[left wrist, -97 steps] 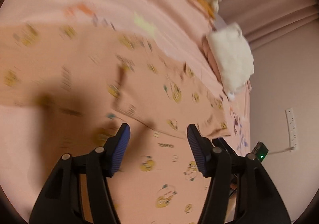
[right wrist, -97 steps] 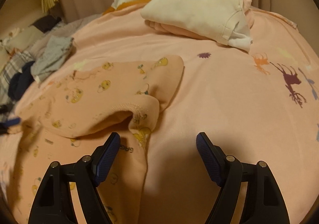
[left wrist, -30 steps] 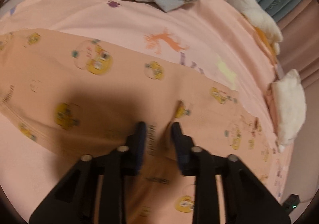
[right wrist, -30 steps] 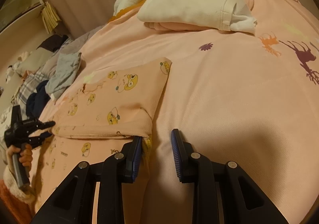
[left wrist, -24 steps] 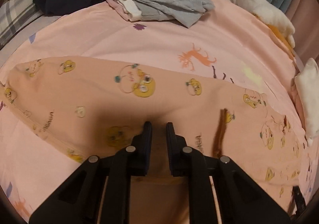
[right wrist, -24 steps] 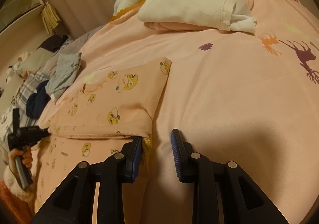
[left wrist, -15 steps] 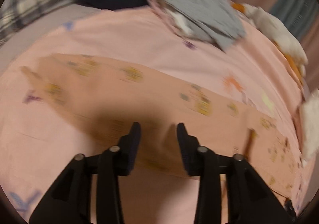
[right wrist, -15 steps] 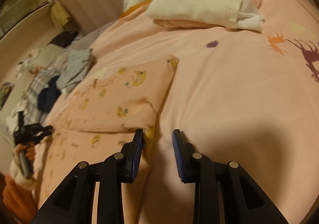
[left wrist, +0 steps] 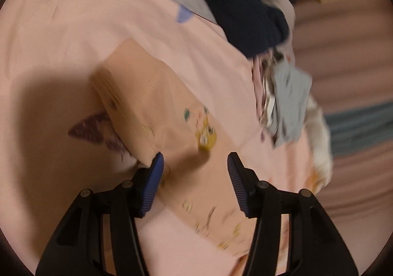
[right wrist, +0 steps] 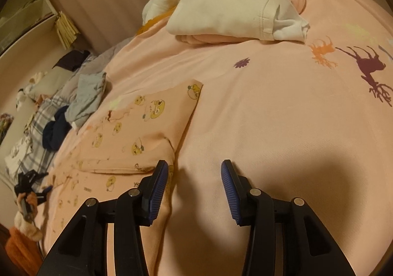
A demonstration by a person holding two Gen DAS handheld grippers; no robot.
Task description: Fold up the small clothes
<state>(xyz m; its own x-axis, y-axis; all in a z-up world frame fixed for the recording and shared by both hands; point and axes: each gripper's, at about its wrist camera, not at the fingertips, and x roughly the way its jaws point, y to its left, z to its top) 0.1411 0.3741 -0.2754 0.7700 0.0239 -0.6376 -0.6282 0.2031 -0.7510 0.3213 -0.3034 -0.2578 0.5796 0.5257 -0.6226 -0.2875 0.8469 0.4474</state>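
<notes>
A peach garment with yellow cartoon prints point(right wrist: 137, 136) lies flat on the pink bed, its near part folded over into a long strip. My right gripper point(right wrist: 194, 177) is open and empty at the garment's right front corner, its left pad beside the cloth edge. In the left wrist view the garment's narrow end point(left wrist: 152, 109) runs away from me. My left gripper point(left wrist: 194, 170) is open above it, holding nothing. The left gripper also shows far left in the right wrist view point(right wrist: 29, 187).
A folded stack of cream and pink clothes point(right wrist: 235, 3) sits at the back of the bed. A grey garment point(right wrist: 86, 96), a dark navy one point(right wrist: 56, 131) and plaid cloth point(right wrist: 32, 143) lie at the left. The pink bedspread point(right wrist: 294, 116) carries animal prints.
Both grippers have opened wider. My left gripper has swung along the garment toward its narrow end; the view is blurred by motion. My right gripper stayed by the garment's corner.
</notes>
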